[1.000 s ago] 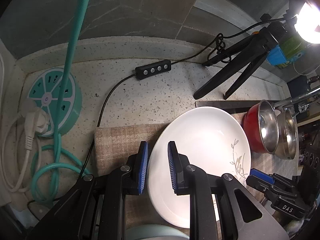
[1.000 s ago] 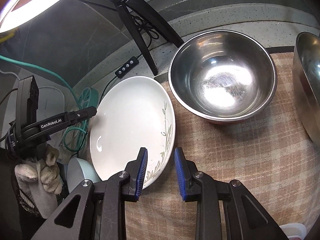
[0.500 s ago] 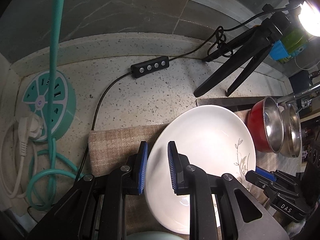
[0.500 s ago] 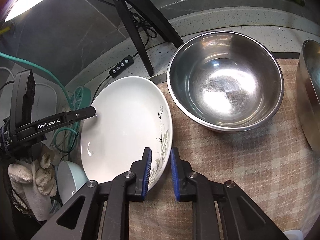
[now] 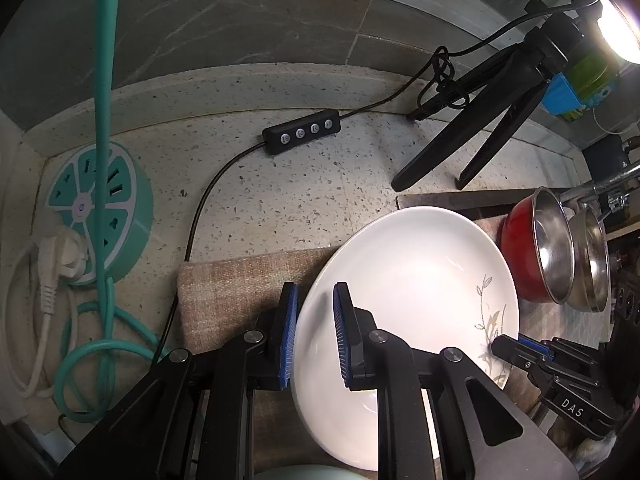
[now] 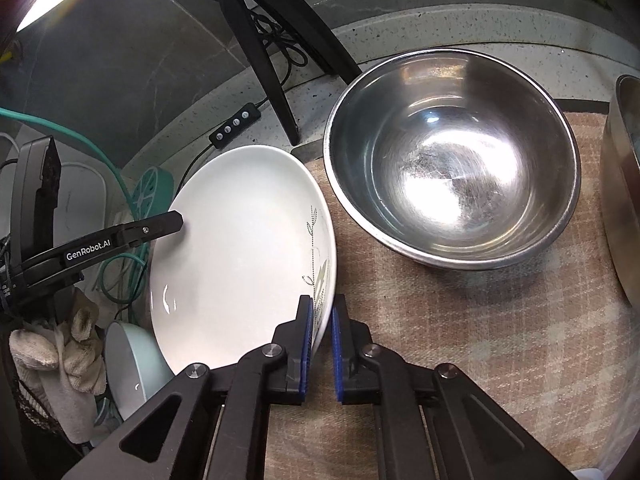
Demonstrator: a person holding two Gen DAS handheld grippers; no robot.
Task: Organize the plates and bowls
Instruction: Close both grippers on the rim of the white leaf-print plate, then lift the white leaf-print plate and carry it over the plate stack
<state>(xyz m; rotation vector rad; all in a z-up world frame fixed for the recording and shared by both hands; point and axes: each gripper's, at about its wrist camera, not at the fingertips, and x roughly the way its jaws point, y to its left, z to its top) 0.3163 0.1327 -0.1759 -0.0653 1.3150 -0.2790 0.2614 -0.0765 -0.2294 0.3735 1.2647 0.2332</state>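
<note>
A white plate (image 5: pixel 408 292) with a leaf print is held tilted above the checked mat (image 5: pixel 236 284). My left gripper (image 5: pixel 314 336) straddles its left rim, jaws a little apart around the edge. My right gripper (image 6: pixel 322 344) is shut on the plate's right rim (image 6: pixel 320 280); it also shows in the left wrist view (image 5: pixel 520 352). A steel bowl with a red outside (image 6: pixel 452 160) sits on the mat to the right, with a second steel bowl (image 6: pixel 624 184) beside it. A pale green bowl (image 6: pixel 132 364) lies under the plate's near edge.
A black tripod (image 5: pixel 480 136) with a lamp stands at the back. A cable with a black switch box (image 5: pixel 302 132) runs across the speckled counter. A teal round power strip (image 5: pixel 100 212) and its hose-like cord lie at the left.
My right gripper's jaws have closed onto the plate's right rim. The plate has shifted slightly left, away from the red bowl. The left gripper keeps its place on the left rim.
</note>
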